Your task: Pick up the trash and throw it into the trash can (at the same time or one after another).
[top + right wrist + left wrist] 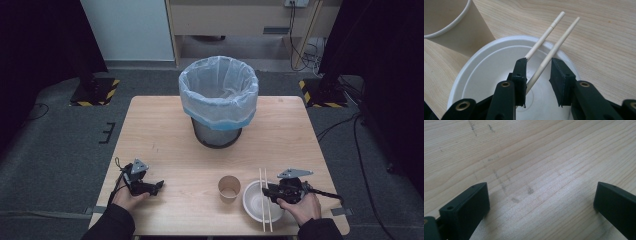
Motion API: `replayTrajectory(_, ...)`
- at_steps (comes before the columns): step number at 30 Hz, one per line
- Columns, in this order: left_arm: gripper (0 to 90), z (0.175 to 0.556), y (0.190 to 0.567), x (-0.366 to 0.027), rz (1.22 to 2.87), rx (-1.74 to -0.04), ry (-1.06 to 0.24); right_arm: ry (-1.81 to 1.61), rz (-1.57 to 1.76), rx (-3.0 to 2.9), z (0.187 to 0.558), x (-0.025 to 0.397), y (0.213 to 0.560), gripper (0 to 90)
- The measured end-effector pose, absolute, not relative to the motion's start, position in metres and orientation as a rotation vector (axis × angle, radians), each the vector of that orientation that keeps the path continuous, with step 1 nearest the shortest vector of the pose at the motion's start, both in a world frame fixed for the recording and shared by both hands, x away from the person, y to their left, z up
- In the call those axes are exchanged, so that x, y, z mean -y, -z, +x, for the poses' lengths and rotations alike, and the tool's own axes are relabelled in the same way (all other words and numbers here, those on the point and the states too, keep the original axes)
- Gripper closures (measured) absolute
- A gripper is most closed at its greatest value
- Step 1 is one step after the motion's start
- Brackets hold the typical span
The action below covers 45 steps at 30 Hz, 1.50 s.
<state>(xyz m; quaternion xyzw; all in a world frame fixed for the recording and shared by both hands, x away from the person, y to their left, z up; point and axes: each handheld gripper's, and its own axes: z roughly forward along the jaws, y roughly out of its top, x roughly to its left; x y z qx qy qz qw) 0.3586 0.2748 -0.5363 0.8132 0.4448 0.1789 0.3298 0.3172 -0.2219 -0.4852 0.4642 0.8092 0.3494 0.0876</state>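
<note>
A pair of pale wooden chopsticks [265, 200] lies across a white bowl [252, 202], running from beyond its far rim to past its near rim, the two sticks side by side and almost parallel. In the right gripper view one stick passes between the fingers [520, 75] and the other runs under the left-hand one; whether either is touched cannot be told. The bowl sits upright near the front edge of the tabletop [165, 135]. Just beside it, to its left, a tan paper cup [229, 188] stands upright, open end up.
</note>
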Motion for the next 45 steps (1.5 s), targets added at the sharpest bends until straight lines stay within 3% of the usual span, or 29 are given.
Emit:
replayTrajectory(19,0.0,0.359,0.536,-0.275,2.127,-1.164,-0.468,-0.98,1.426,-2.427,0.318,0.223,0.485,84.4)
replayTrajectory(45,0.0,0.359,0.536,-0.275,2.127,-1.164,-0.468,-1.195,1.416,-2.23,0.321,0.243,0.458,85.6)
